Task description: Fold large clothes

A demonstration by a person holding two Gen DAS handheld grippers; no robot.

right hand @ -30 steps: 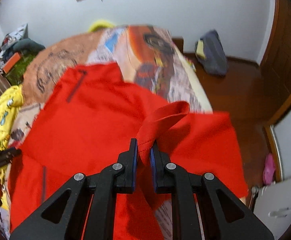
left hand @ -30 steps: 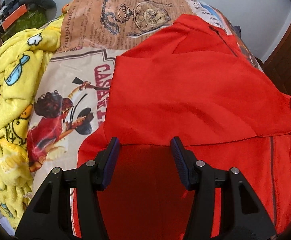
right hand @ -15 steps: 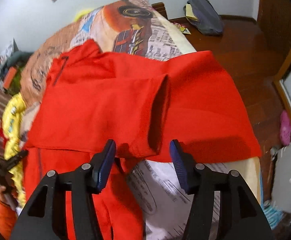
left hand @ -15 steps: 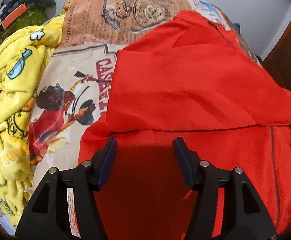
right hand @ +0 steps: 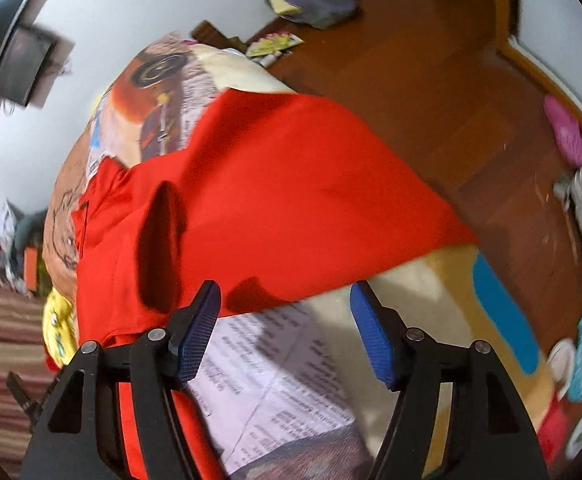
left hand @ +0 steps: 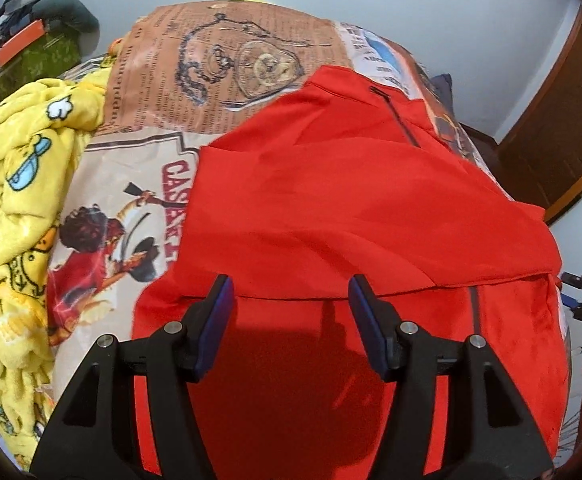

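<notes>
Red garment (left hand: pixel 363 208) spread on printed bedsheet (left hand: pixel 227 96), partly folded. Left gripper (left hand: pixel 291 304) above near hem, fingers apart, empty. Right gripper (right hand: pixel 285 312) over right edge, jaws opening, nothing between. Yellow blanket (left hand: pixel 15 184) far left.

The left gripper (left hand: pixel 291 304) points steeply down with its 2 jaws apart and nothing between them, while the right gripper (right hand: pixel 285 312), also angled down, is opening, empty.
</notes>
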